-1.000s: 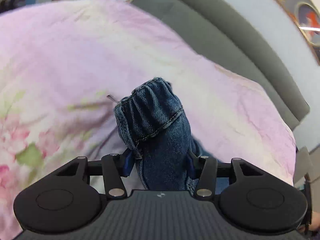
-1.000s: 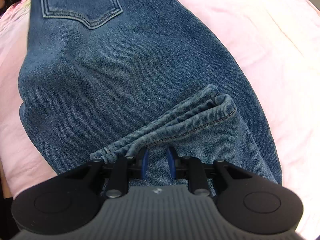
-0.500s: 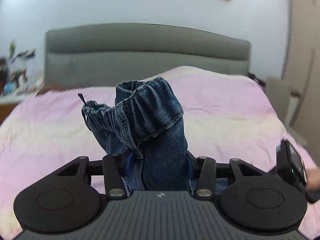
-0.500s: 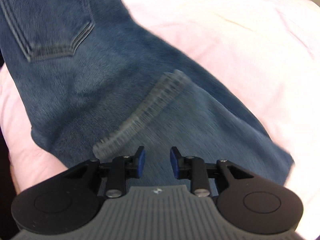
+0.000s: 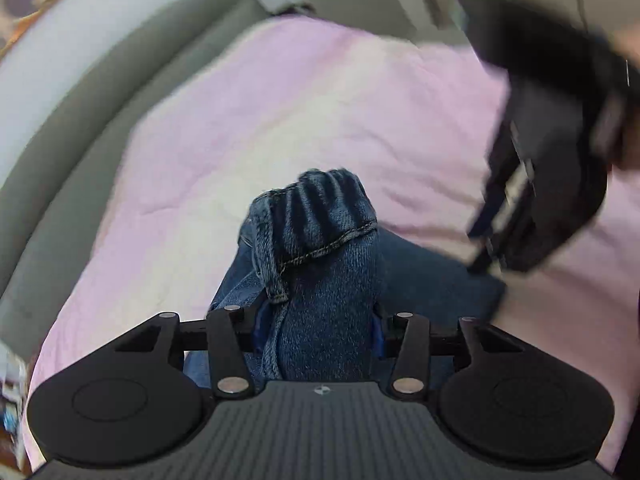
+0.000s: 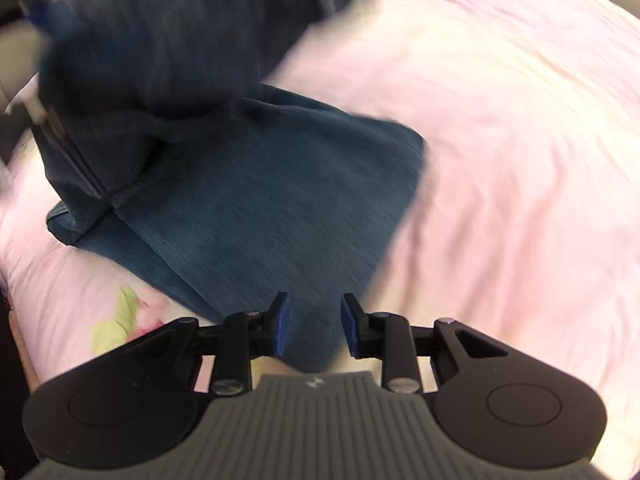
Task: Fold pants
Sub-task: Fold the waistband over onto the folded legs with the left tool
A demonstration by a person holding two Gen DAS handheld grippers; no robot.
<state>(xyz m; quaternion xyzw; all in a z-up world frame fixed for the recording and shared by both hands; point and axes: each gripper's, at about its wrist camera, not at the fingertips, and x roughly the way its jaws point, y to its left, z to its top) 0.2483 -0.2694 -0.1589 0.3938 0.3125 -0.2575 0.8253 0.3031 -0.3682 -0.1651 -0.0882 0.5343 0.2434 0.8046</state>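
The blue jeans are bunched at the waistband and stand up between my left gripper's pads, which are shut on them. The rest of the jeans lies as a flat folded panel on the pink bed cover. A lifted, blurred part of the denim hangs over that panel at the upper left. My right gripper hovers over the panel's near corner, open, with nothing between its blue pads. In the left wrist view the right gripper is a dark blur at the right, above the denim.
A grey padded headboard curves along the left of the bed cover. The cover has a flower print near its front left edge. A wide stretch of pink cover lies to the right of the jeans.
My left gripper has swung across the bed and rolled, still holding the waistband. My right gripper has left the leg cuffs, opened slightly and drawn back to the folded panel's corner.
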